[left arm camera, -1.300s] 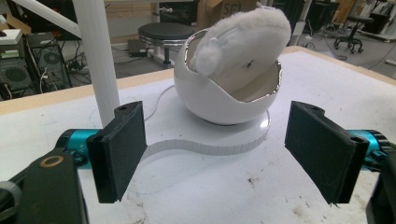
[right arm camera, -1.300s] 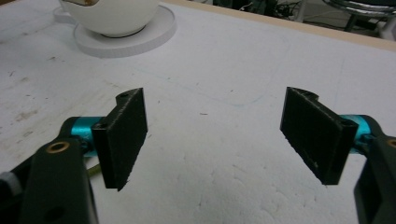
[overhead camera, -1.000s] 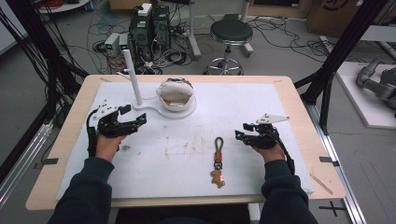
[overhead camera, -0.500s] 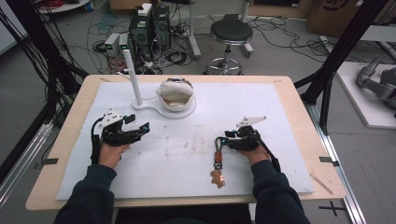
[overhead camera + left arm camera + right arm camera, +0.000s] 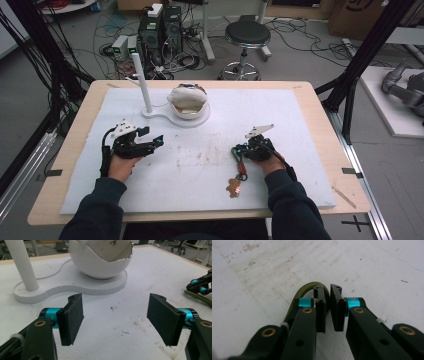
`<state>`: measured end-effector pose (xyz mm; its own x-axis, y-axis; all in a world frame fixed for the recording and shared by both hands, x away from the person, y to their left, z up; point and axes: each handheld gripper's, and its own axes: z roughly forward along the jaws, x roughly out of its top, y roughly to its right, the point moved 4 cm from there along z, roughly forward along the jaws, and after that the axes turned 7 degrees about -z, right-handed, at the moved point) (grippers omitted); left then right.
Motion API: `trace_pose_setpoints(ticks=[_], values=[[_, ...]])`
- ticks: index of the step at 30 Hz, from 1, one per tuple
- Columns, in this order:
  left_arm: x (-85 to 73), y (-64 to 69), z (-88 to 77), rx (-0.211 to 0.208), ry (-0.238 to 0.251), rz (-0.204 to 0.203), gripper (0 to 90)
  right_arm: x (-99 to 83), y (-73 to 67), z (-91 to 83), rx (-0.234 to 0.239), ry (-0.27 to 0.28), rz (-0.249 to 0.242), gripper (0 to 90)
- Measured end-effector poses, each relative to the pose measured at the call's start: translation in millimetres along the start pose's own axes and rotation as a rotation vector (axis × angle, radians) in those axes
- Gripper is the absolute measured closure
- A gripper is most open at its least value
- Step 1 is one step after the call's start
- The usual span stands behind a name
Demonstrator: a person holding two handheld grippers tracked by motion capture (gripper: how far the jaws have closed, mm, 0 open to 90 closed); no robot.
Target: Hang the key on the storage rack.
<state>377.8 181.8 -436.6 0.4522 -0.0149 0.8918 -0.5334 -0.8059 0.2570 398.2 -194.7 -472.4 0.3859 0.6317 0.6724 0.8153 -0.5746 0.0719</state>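
Right now my right hand-held gripper (image 5: 239,151) has just been closing, and its jaws now pinch the olive cord loop (image 5: 308,288) at the top of the keychain (image 5: 238,172) on the counter (image 5: 310,150). From that grip the keychain's long axis runs toward six o'clock in the high view, ending at the small bear-shaped charm (image 5: 233,188). My left hand-held gripper (image 5: 156,141) sits well apart at nine o'clock, jaws wide and empty, so the right is plainly nearer; I judge a straight lift comes next.
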Motion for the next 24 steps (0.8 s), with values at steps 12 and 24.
trace_pose_setpoints(ticks=[12, 24], values=[[-3.0, 21.0, 13.7, -0.07, -0.037, 0.021, 34.4, 18.4, 0.6, -16.9, -0.059, 0.219, 0.097, 86.0], [6.6, 0.9, -8.9, -0.026, 0.028, 0.012, 34.4, 71.4, -6.8, -24.5, -0.087, 0.345, 0.034, 86.5]])
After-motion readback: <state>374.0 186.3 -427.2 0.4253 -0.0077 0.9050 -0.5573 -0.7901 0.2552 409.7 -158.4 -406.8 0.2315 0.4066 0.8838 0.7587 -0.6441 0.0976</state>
